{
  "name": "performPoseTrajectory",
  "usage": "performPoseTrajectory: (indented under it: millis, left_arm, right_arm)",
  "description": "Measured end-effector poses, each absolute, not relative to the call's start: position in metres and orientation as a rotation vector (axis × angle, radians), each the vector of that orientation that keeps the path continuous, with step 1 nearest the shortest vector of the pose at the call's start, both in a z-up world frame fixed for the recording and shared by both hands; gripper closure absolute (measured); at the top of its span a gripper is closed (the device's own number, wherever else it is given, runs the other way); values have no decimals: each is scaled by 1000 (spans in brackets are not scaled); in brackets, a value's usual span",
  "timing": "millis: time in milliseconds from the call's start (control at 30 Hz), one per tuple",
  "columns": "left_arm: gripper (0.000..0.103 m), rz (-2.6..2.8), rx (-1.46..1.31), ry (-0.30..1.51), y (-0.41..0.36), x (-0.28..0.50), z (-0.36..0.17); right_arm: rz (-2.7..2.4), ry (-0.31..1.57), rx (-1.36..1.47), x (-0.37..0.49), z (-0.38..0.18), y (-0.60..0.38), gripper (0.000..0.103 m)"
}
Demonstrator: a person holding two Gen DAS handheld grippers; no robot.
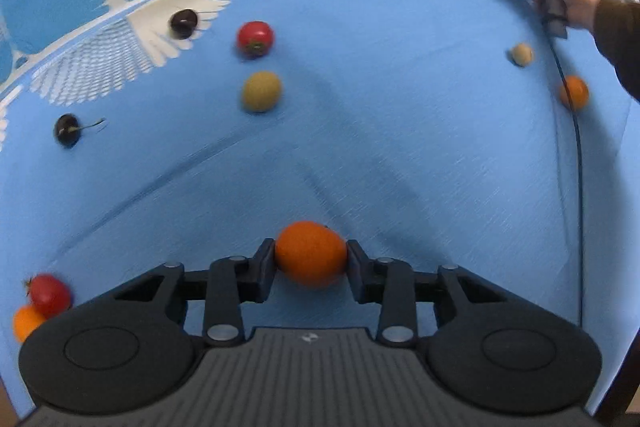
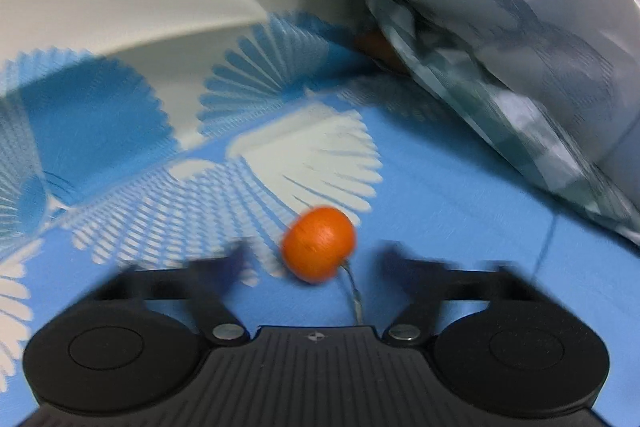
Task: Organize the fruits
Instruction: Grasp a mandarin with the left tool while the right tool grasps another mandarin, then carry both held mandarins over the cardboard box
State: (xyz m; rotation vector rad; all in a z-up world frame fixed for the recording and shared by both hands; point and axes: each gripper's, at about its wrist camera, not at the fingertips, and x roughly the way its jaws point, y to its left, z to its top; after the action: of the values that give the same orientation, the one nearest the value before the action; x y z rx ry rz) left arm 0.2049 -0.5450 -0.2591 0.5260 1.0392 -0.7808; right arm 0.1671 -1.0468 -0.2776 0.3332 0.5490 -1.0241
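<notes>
So the left wrist view gives way more of the layout than the right one does: it shows the whole blue sheet (image 1: 380, 115) with fruit scattered over it, a red tomato (image 1: 255, 38) with a greenish-tan fruit (image 1: 261, 91) just below it, two dark cherries (image 1: 183, 23) (image 1: 68, 130) off to the left, another tomato (image 1: 49, 294) touching a small orange fruit (image 1: 26, 323) at the lower left edge, plus a pale fruit (image 1: 522, 54) and an orange one (image 1: 573, 92) far right behind a black cable (image 1: 576, 147). It also catches the person's hand (image 1: 572, 3) holding the other gripper up in the top right corner, which the right view obviously can't show. The left gripper (image 1: 311, 255) has its fingers (image 1: 264, 261) clamped on an orange kumquat (image 1: 311, 253), one pad pressed against each side, the fruit sitting right in the middle. The right wrist view is blurry and shows stuff the left misses: a grey-patterned pillow (image 2: 520, 75) at the right and the white-and-blue fan print up close. There a second orange fruit (image 2: 319, 243) sits between the fingers (image 2: 236, 259) of the right gripper (image 2: 316, 259), slightly left of centre, with visible gaps on both sides, so those fingers are apart and not gripping it.
</notes>
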Motion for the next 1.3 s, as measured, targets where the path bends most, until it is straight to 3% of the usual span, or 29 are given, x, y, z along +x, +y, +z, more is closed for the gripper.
performPoseTrajectory:
  millis: [267,567,900,1300]
  left_arm:
    - [62,-792,501,999,-533,196,-242]
    - [62,-745,412,1005,-471,161,-181]
    - [62,-584,301,943,-355,117,-73]
    - [62,-433,198,834,-176,42,22]
  right_arm:
    - [-961,492,288,141,-254,-1000,66]
    - [-633,295,300,64,-140,-860,66]
    - [-479,149,316,-14,-40,-666,66]
    - [-229,181,283,-40,52,-447,66]
